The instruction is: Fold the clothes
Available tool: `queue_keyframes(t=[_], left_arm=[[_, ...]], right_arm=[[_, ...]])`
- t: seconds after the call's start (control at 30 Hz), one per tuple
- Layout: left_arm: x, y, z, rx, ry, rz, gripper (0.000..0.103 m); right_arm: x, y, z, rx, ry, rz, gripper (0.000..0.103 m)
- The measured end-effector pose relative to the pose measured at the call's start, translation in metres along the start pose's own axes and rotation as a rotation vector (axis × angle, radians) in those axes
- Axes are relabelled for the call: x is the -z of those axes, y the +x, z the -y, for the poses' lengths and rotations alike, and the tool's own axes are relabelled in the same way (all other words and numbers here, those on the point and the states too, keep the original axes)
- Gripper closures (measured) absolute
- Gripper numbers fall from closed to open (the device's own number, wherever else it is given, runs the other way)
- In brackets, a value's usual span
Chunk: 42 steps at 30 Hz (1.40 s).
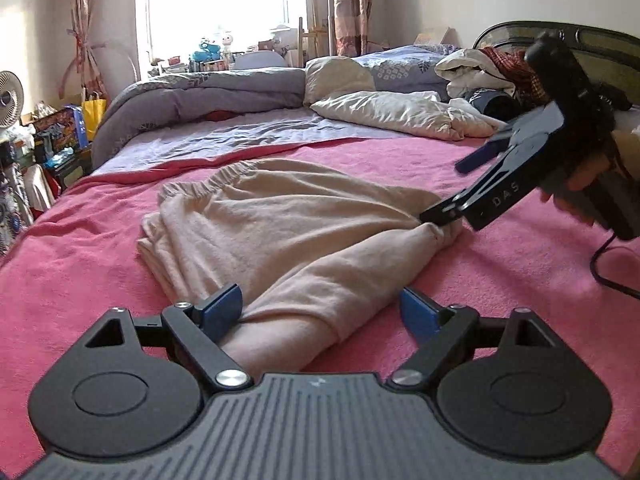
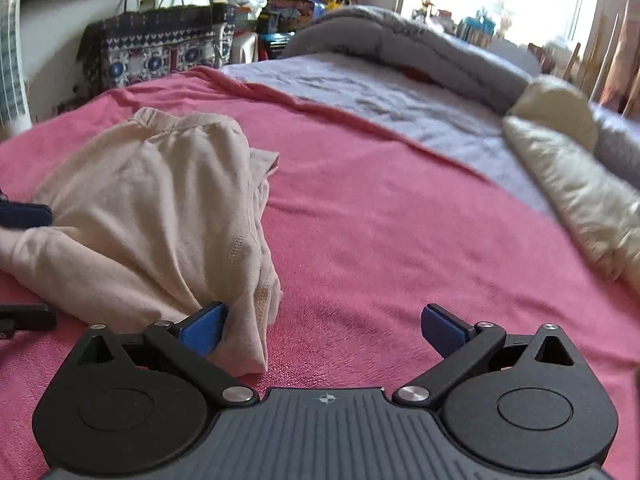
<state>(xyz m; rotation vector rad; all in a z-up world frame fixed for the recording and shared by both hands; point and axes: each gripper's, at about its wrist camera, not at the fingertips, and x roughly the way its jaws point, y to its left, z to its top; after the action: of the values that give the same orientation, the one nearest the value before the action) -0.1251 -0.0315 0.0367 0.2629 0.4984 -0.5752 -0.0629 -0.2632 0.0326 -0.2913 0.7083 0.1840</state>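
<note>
A cream garment with an elastic waistband (image 1: 288, 220) lies loosely folded on the pink blanket (image 1: 100, 260). My left gripper (image 1: 320, 312) is open at its near end, and a fold of the cloth lies between the jaws, beside the left pad and unpressed. My right gripper (image 1: 450, 190) comes in from the right, open, its lower fingertip (image 1: 434, 216) touching the garment's right corner. In the right wrist view the same garment (image 2: 160, 200) fills the left side. There the right gripper (image 2: 324, 332) stands wide open with the garment's hem against its left pad (image 2: 204, 330).
A grey-purple duvet (image 1: 200, 92) is bunched along the far side of the bed. Cream bedding (image 1: 392, 112) and a pile of clothes (image 1: 480, 68) lie by the headboard. A black cable (image 1: 604, 268) trails on the blanket at the right. Cluttered furniture (image 2: 152, 52) stands beyond the bed.
</note>
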Motion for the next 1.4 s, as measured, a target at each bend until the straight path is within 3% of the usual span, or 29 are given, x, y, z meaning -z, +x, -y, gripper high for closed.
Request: queue_keyframes(t=[0.07,0.13,0.2,0.27,0.33,0.4,0.43,0.47,0.53,0.67,0.7,0.77,0.87,1.07,1.2,1.33,1.4], left_arm=[[0.009,-0.019,0.000,-0.056,0.092,-0.009,0.015],[0.022,-0.037,-0.002,-0.100,0.199,-0.012,0.015],[0.026,-0.054,-0.006,-0.099,0.261,-0.017,0.016],[0.021,-0.066,-0.002,-0.060,0.349,-0.011,0.015],[0.013,-0.066,0.014,-0.041,0.501,0.012,0.015],[0.008,-0.056,0.032,-0.043,0.655,0.026,0.015],[0.005,-0.047,0.038,-0.041,0.724,0.020,0.016],[0.004,-0.036,0.042,-0.036,0.783,0.000,0.023],[0.003,-0.016,0.043,-0.036,0.871,-0.049,0.036],[-0.002,0.001,0.034,0.005,0.908,-0.106,0.050],[-0.001,0.003,0.035,0.007,0.921,-0.121,0.066],[0.001,0.005,0.035,0.008,0.947,-0.143,0.072],[0.005,0.002,0.030,0.006,0.950,-0.144,0.079],[0.001,-0.003,0.006,0.029,0.899,-0.183,0.079],[-0.002,-0.022,-0.010,0.006,0.843,-0.198,0.067],[-0.010,-0.049,-0.014,-0.036,0.727,-0.146,0.063],[-0.014,-0.063,-0.015,-0.048,0.658,-0.105,0.036]], right_arm=[[0.003,-0.023,-0.018,0.076,-0.157,0.073,0.001],[0.017,-0.042,-0.044,0.177,-0.437,0.147,0.001],[0.035,-0.056,-0.069,0.216,-0.707,0.202,0.001],[0.050,-0.068,-0.090,0.193,-0.909,0.243,0.001],[0.059,-0.070,-0.109,0.151,-1.056,0.277,0.003],[0.060,-0.065,-0.125,0.116,-1.146,0.291,0.012],[0.058,-0.060,-0.131,0.098,-1.167,0.288,0.025],[0.055,-0.054,-0.138,0.075,-1.178,0.279,0.037],[0.048,-0.042,-0.146,0.045,-1.194,0.264,0.047],[0.042,-0.025,-0.152,0.046,-1.246,0.298,0.047],[0.041,-0.022,-0.152,0.044,-1.250,0.301,0.050],[0.037,-0.018,-0.151,0.028,-1.261,0.277,0.073],[0.043,-0.012,-0.133,0.071,-1.337,0.235,0.081],[0.049,0.003,-0.082,0.160,-1.274,0.090,0.092],[0.049,-0.001,-0.073,0.175,-1.173,0.062,0.092],[0.036,-0.022,-0.059,0.169,-0.928,0.095,0.066],[0.023,-0.038,-0.055,0.151,-0.725,0.129,0.054]])
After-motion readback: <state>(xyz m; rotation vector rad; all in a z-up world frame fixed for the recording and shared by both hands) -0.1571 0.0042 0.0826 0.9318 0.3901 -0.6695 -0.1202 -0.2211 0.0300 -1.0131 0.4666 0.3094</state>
